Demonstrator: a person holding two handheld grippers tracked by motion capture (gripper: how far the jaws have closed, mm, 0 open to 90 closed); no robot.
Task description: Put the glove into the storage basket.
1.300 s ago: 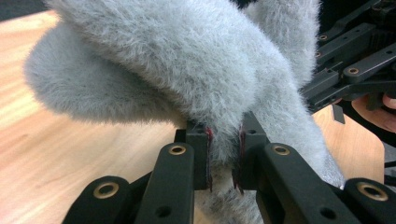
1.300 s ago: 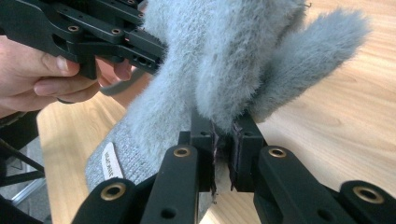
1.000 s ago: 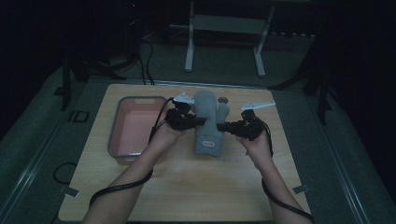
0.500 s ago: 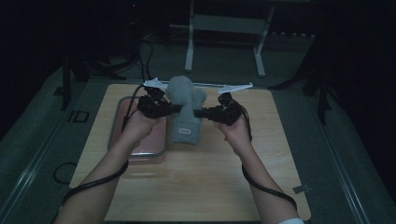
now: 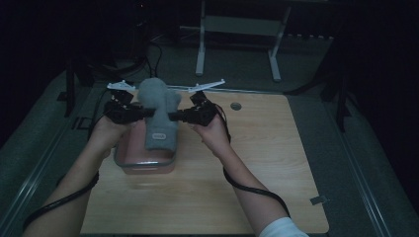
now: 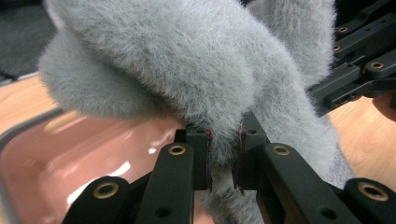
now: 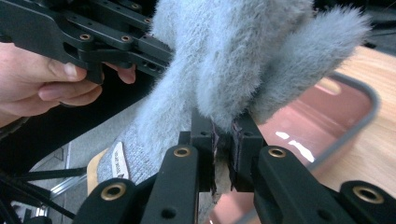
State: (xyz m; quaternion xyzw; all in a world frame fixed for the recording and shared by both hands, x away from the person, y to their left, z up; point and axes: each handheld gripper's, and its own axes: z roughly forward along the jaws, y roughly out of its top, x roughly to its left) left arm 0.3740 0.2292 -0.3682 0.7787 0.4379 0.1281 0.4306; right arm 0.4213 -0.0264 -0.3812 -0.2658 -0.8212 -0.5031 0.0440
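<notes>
Currently the left gripper [image 6: 223, 154] is clamped on a fold of the grey fuzzy mitten [image 6: 187, 70], the pile bunched tight between the two pads. The right gripper [image 7: 224, 149] is likewise clenched on the opposite edge of the mitten [image 7: 243, 56], with its white label hanging below the grip. In the high view the left gripper [image 5: 140, 112] and the right gripper [image 5: 173, 116] face each other across the mitten [image 5: 159, 116], which hangs upright between them, cuff downward, above the pink tray [image 5: 143, 165].

The tray sits near the left edge of the wooden table [image 5: 257, 163], and the mitten's cuff hangs over its far part; whether the cuff touches the tray cannot be told.

Judgement: the step in hand appears to be placing the mitten into the tray. To do it well, both grips should be kept firm and level with each other so the fabric does not twist or slip from one side. The mitten should be centred over the tray's bare floor [image 6: 93, 154] before it is lowered, cuff first, and then laid flat inside the grey rim [image 7: 359, 116]. Neither grip should be let go until the fabric rests on the tray, since an early release on one side would likely leave it draped over the rim.
</notes>
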